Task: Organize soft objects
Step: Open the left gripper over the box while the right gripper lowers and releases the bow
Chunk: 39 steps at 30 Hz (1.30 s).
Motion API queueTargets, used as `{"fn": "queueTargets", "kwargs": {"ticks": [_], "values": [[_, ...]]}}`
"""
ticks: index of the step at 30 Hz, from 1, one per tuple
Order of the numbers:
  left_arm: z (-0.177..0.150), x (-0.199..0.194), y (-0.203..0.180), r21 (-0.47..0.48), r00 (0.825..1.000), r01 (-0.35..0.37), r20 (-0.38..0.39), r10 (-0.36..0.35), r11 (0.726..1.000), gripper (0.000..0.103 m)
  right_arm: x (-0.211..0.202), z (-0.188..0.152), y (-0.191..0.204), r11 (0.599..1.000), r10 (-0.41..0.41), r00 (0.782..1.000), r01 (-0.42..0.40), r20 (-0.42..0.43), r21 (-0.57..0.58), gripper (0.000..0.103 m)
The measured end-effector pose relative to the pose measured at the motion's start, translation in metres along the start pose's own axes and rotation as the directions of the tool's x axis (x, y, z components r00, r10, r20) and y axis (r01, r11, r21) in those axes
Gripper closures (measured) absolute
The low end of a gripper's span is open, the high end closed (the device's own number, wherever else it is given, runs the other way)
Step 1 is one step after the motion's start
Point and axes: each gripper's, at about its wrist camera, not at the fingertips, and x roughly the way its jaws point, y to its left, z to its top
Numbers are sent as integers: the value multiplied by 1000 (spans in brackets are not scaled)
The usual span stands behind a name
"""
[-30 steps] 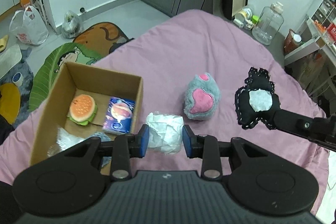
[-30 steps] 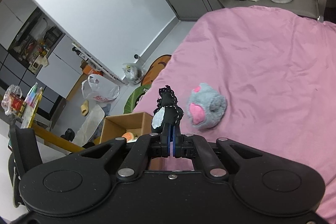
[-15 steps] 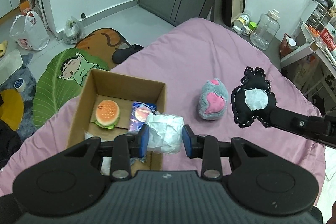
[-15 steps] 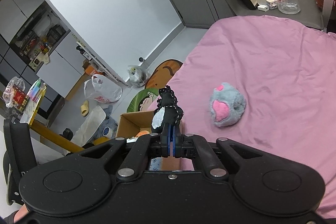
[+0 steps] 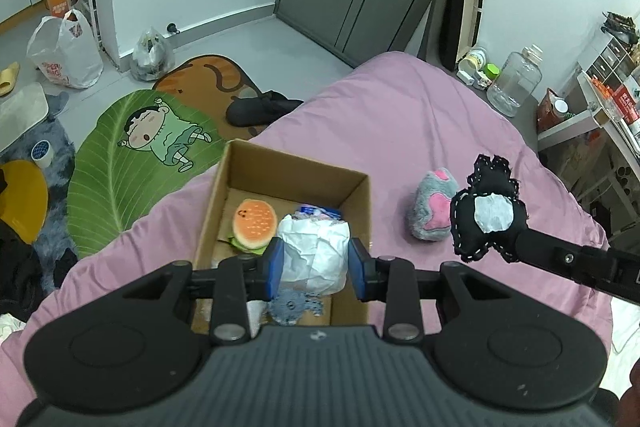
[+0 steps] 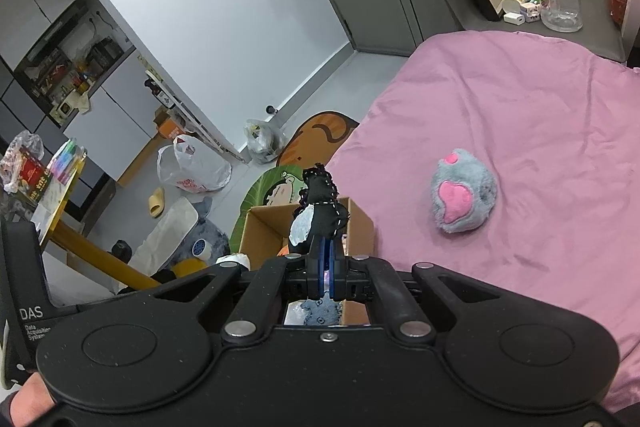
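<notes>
Left claw clamped on a crumpled white bundle, blue pads pressing both its sides, held above the open cardboard box. Right claw pinched fully shut on the edge of a black lace-trimmed plush with a white patch, held over the box's near rim. Inside the box: a burger plush, a blue packet, a grey-blue cloth. Just beside the box, on the pink bed, a grey paw plush with pink pads. Beyond the bed, cartoon floor mats.
</notes>
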Motion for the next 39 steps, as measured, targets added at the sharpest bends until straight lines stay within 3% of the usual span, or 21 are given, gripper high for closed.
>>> {"fn": "queueTargets", "kwargs": {"ticks": [12, 25, 31, 39], "values": [[1, 6, 37, -48, 999, 20, -24, -22, 999, 70, 19, -14, 32, 1000, -14, 999, 14, -32, -26, 101], [6, 33, 47, -72, 996, 54, -61, -59, 996, 70, 33, -23, 50, 997, -49, 996, 44, -78, -64, 101], [9, 40, 51, -74, 997, 60, -53, -64, 995, 62, 43, -29, 53, 996, -60, 992, 52, -111, -77, 101], [11, 31, 69, -107, 998, 35, -49, -41, 994, 61, 59, -43, 60, 995, -53, 984, 38, -169, -89, 101]]}}
